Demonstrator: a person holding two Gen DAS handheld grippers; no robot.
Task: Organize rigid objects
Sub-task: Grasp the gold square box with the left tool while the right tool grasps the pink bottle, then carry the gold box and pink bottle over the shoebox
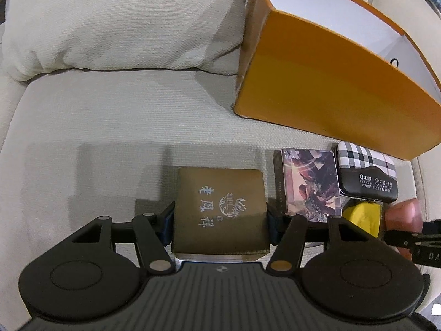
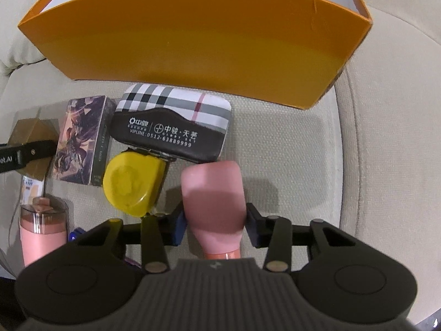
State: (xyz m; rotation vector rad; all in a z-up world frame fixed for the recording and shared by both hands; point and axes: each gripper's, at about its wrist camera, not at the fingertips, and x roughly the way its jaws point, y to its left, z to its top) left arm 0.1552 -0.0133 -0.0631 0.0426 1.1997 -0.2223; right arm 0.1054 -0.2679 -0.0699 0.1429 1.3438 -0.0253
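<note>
Both my grippers are closed on things, on a cream sofa seat just in front of the orange box.

My left gripper (image 1: 220, 220) clamps the gold-brown square box (image 1: 220, 207) by its two side edges, pads flat against them; bare cushion (image 1: 110, 115) lies open to its left and beyond it, while the illustrated card box (image 1: 310, 184) stands just beside its right edge. My right gripper (image 2: 213, 227) has narrowed onto the pink bottle (image 2: 213, 201), pads pressing its sides, base pointing away from me. To its left, close by, the yellow tape measure (image 2: 132, 184) touches the plaid-and-black case (image 2: 176, 127), which lies near the front wall of the open orange box (image 2: 193, 41). Right of the bottle the seat is free up to the cushion seam. A pink tumbler (image 2: 41, 234) lies at the near left.
</note>
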